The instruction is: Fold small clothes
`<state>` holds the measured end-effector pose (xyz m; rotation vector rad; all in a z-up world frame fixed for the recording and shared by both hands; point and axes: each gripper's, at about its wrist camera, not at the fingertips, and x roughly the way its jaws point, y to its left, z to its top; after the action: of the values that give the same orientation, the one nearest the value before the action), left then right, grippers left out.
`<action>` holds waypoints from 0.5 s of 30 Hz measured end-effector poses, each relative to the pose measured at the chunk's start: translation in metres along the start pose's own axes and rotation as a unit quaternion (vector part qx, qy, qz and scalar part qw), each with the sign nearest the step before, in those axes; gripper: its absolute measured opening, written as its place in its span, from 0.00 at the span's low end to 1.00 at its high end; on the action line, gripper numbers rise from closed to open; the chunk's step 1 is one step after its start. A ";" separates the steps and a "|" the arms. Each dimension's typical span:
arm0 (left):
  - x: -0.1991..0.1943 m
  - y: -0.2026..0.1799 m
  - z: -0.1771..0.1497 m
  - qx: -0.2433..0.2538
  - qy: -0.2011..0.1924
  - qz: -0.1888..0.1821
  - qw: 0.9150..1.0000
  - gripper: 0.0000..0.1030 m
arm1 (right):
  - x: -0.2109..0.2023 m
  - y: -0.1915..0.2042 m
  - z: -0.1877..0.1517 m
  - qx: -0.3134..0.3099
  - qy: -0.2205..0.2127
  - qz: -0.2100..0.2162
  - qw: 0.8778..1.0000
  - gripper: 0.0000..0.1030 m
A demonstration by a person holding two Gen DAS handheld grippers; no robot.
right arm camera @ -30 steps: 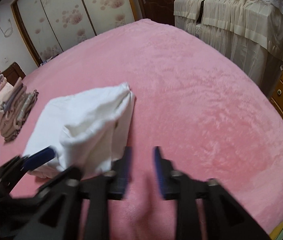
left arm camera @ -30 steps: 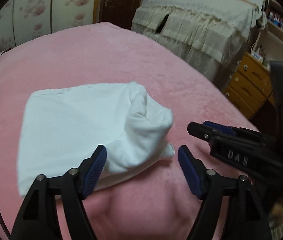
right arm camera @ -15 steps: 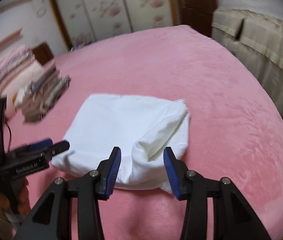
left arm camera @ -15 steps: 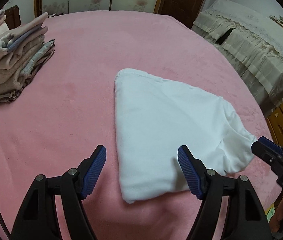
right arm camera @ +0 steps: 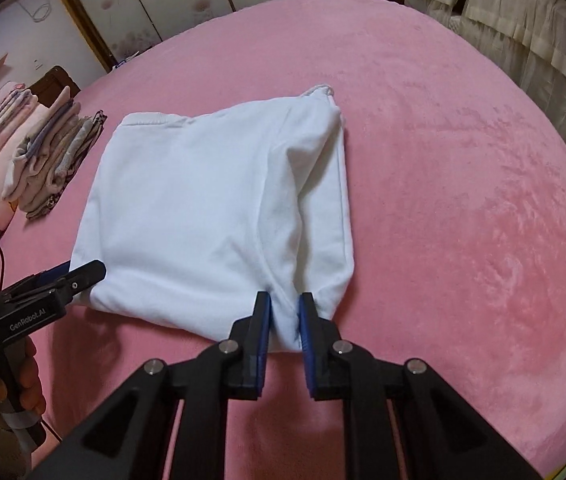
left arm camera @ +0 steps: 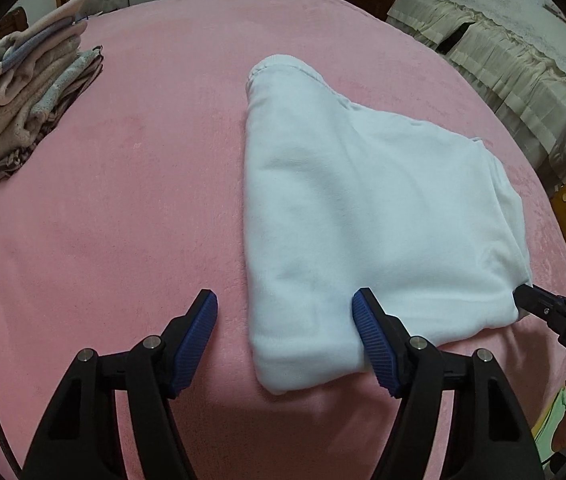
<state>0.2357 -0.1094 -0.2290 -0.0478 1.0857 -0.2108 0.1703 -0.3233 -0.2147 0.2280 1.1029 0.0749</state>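
The right gripper (right arm camera: 285, 307) has just been closing and now pinches the near right corner of the white garment (right arm camera: 211, 208), cloth bunched between its blue pads. The left gripper (left arm camera: 285, 320) has narrowed a little yet stands wide, straddling the near left corner without pressing it. The garment lies partly folded on the pink blanket (left arm camera: 123, 200), well apart from the stack of folded clothes (left arm camera: 23, 104). The left should probably catch every layer before both corners rise together, or the fold may skew.
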 end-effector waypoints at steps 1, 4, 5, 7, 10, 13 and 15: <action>0.000 0.001 0.000 0.000 0.000 -0.002 1.000 0.67 | -0.003 0.001 -0.002 0.002 -0.003 0.003 1.000 0.13; 0.003 0.005 0.002 -0.002 0.001 -0.012 1.000 0.67 | -0.001 -0.004 -0.003 0.016 -0.001 0.011 1.000 0.13; 0.004 0.007 0.001 -0.002 -0.001 -0.018 1.000 0.67 | 0.001 -0.006 -0.004 0.018 0.000 0.012 1.000 0.13; 0.008 0.011 -0.001 -0.001 -0.004 -0.025 1.000 0.68 | 0.006 -0.011 -0.005 0.025 0.004 0.018 1.000 0.13; 0.007 0.017 0.000 -0.014 -0.004 -0.035 0.999 0.71 | 0.006 -0.007 -0.004 0.025 0.004 0.017 1.000 0.13; -0.003 0.017 0.006 -0.008 0.005 -0.029 1.000 0.71 | -0.006 -0.003 0.000 0.011 0.007 0.004 1.000 0.22; -0.020 0.010 0.011 0.019 -0.002 -0.011 1.000 0.71 | -0.022 -0.002 0.007 0.005 -0.003 0.000 1.000 0.31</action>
<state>0.2382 -0.0963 -0.2079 -0.0266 1.0780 -0.2500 0.1670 -0.3300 -0.1929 0.2367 1.0972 0.0684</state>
